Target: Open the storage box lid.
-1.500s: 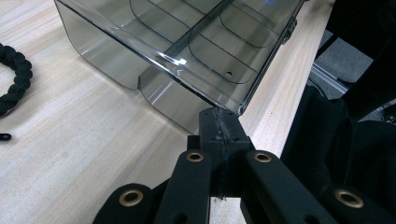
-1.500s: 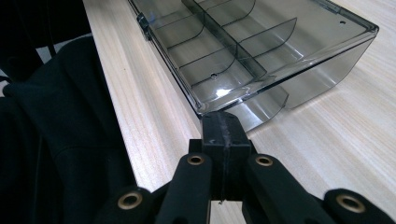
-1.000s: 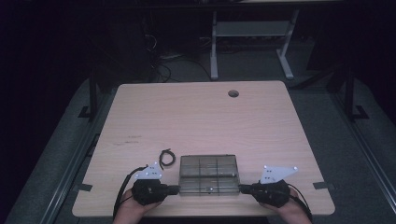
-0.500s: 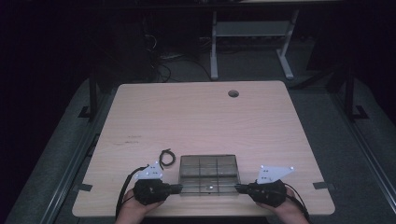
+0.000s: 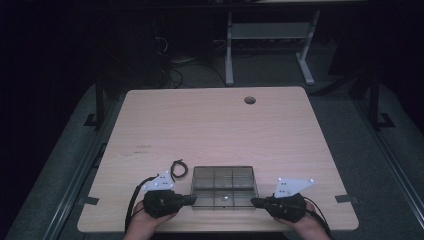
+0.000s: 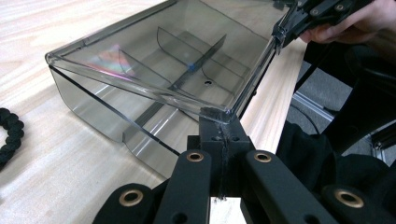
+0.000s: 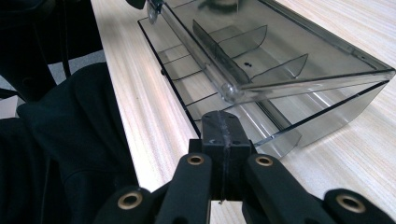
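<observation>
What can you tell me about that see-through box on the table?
The box is smoky clear plastic, low and rectangular, with thin dividers splitting it into small compartments that look empty. Its clear lid is tilted up along the near edge, open a crack. It sits near the front edge of the wooden table. The shut left gripper touches its near left corner, the shut right gripper its near right corner. A black cord lies apart, to its left.

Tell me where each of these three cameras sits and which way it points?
High view: above the near edge, looking forward and down at the table; both hands and tongs show.
Left gripper view: rides the left tongs, shut at the clear box corner.
Right gripper view: rides the right tongs, shut, facing the opposite corner.
All three share the box.
</observation>
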{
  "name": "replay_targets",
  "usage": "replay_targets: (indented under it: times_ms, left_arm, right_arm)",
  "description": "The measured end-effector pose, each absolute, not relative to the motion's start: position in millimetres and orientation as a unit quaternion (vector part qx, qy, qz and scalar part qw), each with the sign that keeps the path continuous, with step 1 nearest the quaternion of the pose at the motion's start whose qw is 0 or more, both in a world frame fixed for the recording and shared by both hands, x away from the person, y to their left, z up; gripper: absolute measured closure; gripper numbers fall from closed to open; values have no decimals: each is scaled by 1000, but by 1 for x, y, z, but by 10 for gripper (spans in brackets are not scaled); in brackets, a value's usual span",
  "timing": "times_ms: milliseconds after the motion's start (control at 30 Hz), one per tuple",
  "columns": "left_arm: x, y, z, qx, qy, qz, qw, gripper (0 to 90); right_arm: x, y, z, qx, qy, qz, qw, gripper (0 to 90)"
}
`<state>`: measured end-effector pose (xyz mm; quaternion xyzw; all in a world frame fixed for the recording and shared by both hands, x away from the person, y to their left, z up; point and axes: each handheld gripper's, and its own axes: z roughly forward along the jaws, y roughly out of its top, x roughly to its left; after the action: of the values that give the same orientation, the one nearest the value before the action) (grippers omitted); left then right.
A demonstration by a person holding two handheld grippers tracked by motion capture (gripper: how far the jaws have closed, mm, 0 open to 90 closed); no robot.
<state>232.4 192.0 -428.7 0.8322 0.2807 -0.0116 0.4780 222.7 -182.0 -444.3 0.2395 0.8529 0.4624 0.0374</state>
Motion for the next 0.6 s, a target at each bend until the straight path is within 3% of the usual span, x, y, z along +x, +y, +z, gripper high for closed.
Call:
replay_targets:
  times_ms: [600]
  left_arm:
    - [239, 189, -417, 827, 272, -8, 492, 900]
  right_arm:
    - [223, -182, -444, 239, 854, 461, 40, 899]
